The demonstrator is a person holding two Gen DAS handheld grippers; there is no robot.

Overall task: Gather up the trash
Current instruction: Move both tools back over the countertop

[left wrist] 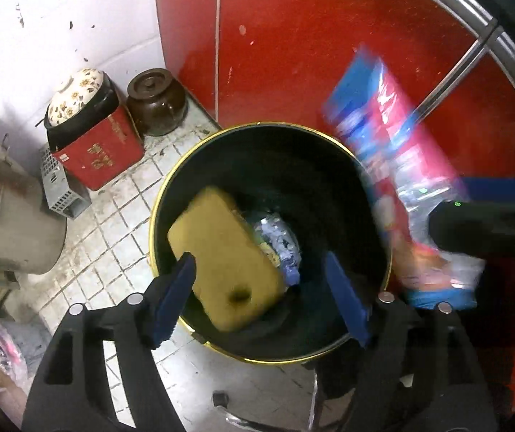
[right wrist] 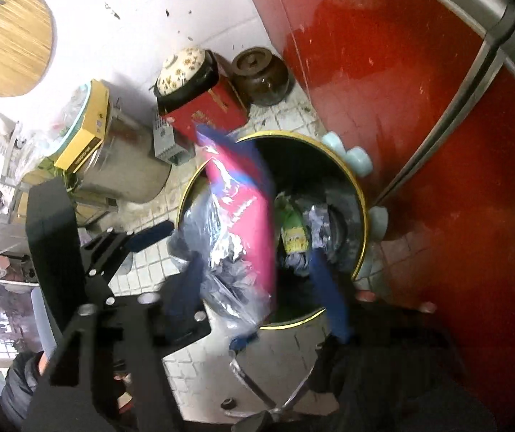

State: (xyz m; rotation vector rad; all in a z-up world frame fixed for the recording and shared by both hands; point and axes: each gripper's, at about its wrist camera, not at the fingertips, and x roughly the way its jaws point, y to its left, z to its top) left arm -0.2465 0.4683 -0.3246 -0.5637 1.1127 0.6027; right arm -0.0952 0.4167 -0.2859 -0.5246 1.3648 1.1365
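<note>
Sponge [left wrist: 227,259], yellow, lay between the spread fingers of my left tongs [left wrist: 261,295], its near corner against the left blue pad; the right pad stood clear of it, so the tongs were released, not clamping. Directly beneath sat the black bin [left wrist: 372,194] with the gold rim, on the tiled floor [left wrist: 113,237]. Crumpled bluish wrapping [left wrist: 279,244] lay at the bin's bottom, just past the sponge.

My right tongs [right wrist: 257,288] were also parted. A red-and-blue plastic snack bag [right wrist: 236,216], motion-blurred, hung between their fingers over the bin's near-left rim; whether either pad touched it I could not tell. A green packet [right wrist: 293,230] lay in the bin beyond it.

Beyond the left tongs: red box [left wrist: 102,147] with a floral-lidded pot [left wrist: 77,97] on top, brown jar [left wrist: 156,102] beside it, red cabinet [left wrist: 329,54] behind the bin.
</note>
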